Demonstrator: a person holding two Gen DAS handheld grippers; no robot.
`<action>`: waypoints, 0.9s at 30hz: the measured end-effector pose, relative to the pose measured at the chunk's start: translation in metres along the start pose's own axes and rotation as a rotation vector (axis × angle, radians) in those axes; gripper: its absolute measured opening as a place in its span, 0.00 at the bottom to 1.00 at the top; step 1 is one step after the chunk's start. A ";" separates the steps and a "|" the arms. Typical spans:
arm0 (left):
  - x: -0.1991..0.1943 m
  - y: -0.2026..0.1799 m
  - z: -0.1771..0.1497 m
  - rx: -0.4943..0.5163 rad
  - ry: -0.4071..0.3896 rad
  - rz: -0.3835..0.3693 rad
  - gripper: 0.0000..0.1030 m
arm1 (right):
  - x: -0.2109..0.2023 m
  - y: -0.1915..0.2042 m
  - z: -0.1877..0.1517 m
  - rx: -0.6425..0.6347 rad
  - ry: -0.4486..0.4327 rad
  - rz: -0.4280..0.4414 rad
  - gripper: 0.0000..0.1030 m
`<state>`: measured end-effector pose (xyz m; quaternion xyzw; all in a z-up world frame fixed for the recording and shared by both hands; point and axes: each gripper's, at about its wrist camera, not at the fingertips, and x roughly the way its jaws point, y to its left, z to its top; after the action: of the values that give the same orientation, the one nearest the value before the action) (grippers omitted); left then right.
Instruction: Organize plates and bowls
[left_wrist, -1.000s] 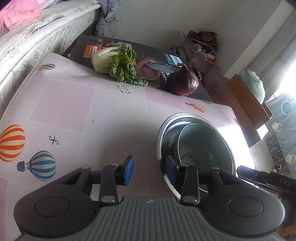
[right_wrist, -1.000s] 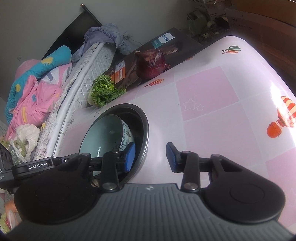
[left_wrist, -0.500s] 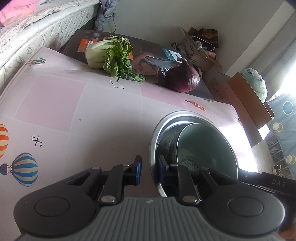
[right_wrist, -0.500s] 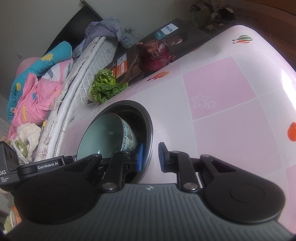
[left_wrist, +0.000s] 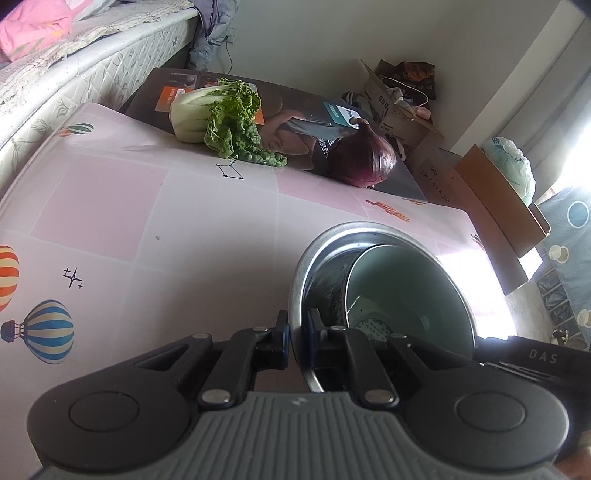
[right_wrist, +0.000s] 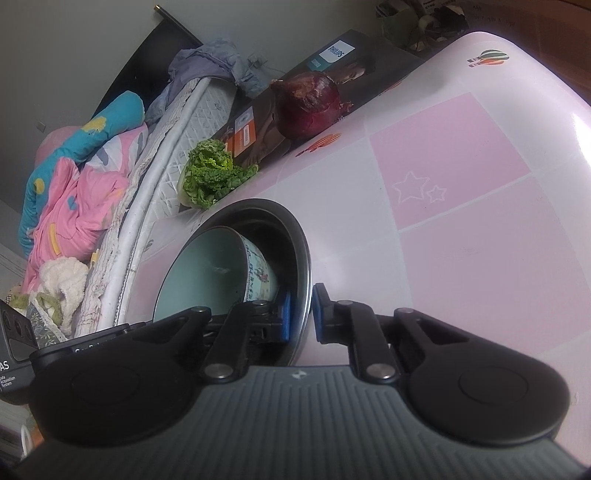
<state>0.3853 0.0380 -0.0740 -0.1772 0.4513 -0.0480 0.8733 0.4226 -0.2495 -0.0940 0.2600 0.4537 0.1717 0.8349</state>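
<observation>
A steel bowl (left_wrist: 325, 251) (right_wrist: 301, 243) sits on the pink patterned table (left_wrist: 147, 229), and a pale green ceramic bowl (left_wrist: 406, 280) (right_wrist: 207, 273) leans tilted inside it. My left gripper (left_wrist: 298, 334) is shut on the steel bowl's near left rim, one pad outside and one inside. On the opposite side of the rim my right gripper (right_wrist: 301, 319) is shut too, its left pad inside the bowl and its right pad outside. The other gripper's black body shows at the edge of each wrist view.
A leafy cabbage (left_wrist: 218, 118) (right_wrist: 210, 173) and a red onion (left_wrist: 364, 158) (right_wrist: 308, 105) lie at the table's far edge on a dark flat box (left_wrist: 295, 107). A mattress (left_wrist: 74, 74) with bedding runs along one side. Cardboard boxes (left_wrist: 498, 206) stand on the floor beyond.
Both grippers have closed from open onto the steel bowl's rim. The right gripper dropped slightly closer to the bowl.
</observation>
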 end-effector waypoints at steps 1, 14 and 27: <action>-0.001 0.000 -0.001 0.001 0.002 0.002 0.09 | -0.002 -0.001 -0.001 0.008 0.003 0.006 0.11; -0.016 -0.017 -0.010 0.052 -0.022 0.019 0.09 | -0.017 -0.007 -0.011 0.025 0.007 0.012 0.11; -0.020 -0.030 -0.016 0.057 -0.025 0.000 0.10 | -0.036 -0.014 -0.008 0.032 -0.007 0.001 0.11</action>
<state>0.3633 0.0110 -0.0565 -0.1528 0.4389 -0.0588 0.8835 0.3974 -0.2777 -0.0817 0.2744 0.4532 0.1639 0.8321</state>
